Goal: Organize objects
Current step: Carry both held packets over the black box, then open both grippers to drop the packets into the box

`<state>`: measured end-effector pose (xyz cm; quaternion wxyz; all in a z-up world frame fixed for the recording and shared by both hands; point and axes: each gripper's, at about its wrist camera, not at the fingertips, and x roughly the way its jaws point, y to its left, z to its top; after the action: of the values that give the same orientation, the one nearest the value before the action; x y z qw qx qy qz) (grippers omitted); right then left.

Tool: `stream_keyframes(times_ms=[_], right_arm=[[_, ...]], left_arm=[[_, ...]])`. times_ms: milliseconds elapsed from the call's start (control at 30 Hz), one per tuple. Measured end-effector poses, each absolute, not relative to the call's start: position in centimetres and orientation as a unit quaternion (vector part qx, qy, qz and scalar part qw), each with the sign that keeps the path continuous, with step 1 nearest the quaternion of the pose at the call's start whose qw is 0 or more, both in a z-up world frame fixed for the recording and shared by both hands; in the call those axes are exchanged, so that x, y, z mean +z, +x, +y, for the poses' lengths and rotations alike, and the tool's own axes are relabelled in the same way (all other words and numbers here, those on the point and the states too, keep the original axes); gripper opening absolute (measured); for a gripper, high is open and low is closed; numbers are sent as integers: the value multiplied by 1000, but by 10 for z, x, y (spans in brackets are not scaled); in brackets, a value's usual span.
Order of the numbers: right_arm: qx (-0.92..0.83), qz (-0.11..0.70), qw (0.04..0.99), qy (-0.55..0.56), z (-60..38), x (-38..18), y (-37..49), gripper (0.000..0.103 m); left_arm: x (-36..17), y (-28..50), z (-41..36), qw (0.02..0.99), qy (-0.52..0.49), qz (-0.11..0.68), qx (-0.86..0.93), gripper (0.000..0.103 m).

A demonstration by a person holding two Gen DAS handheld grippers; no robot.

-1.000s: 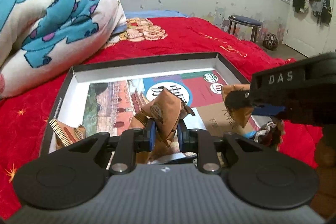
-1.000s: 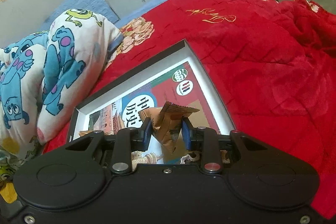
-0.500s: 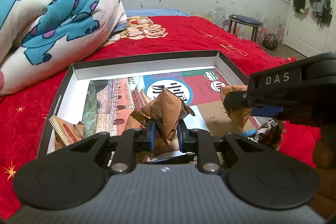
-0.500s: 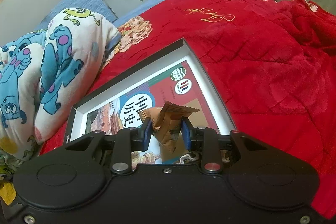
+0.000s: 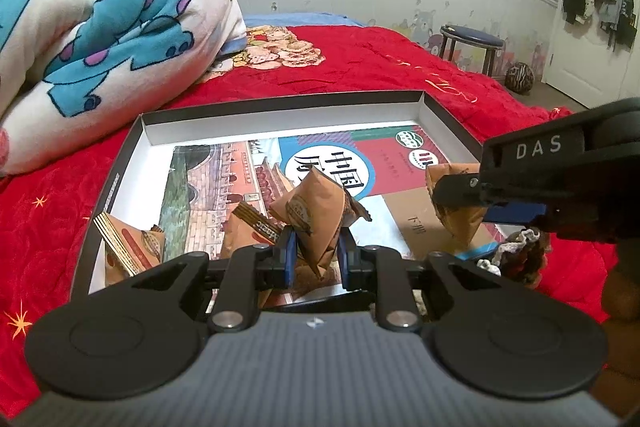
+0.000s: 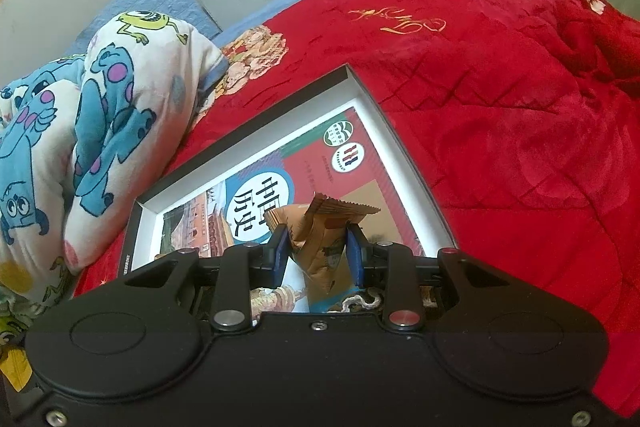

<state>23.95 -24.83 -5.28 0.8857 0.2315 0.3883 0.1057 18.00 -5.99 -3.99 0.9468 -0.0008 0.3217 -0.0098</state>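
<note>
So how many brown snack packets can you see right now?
4: one in the left gripper, one in the right gripper, two lying in the box at and. More may be hidden.

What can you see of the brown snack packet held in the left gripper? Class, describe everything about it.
The snack packet is a small pillow-shaped pouch of brown, paper-like wrapping with a round printed emblem and crimped ends. It looks sealed and puffy. It stands tilted, one corner pointing down, pinched between the blue pads of the left gripper, above the shallow box on the red bed cover. Nothing else visibly touches it.
</note>
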Motion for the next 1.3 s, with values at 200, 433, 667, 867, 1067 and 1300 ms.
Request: stream_keyframes(times_ms=[200, 433, 667, 867, 1067, 1300], right_arm=[[104, 392, 883, 236, -250, -55, 240, 29], [98, 395, 880, 245, -252, -57, 242, 29], [97, 399, 878, 246, -253, -60, 243, 29], [96, 399, 877, 248, -253, -61, 243, 30], [93, 393, 882, 244, -251, -61, 242, 30], [91, 378, 892, 232, -247, -58, 237, 41]], left_arm=[[-41, 180, -59, 947, -2, 322, -8, 25], [-43, 181, -55, 946, -14, 325, -7, 25], [-43, 181, -55, 946, -14, 323, -8, 33], [-39, 177, -56, 949, -8, 314, -9, 63], [-31, 170, -51, 954, -18, 299, -4, 70], [-10, 152, -37, 959, -20, 283, 4, 80]])
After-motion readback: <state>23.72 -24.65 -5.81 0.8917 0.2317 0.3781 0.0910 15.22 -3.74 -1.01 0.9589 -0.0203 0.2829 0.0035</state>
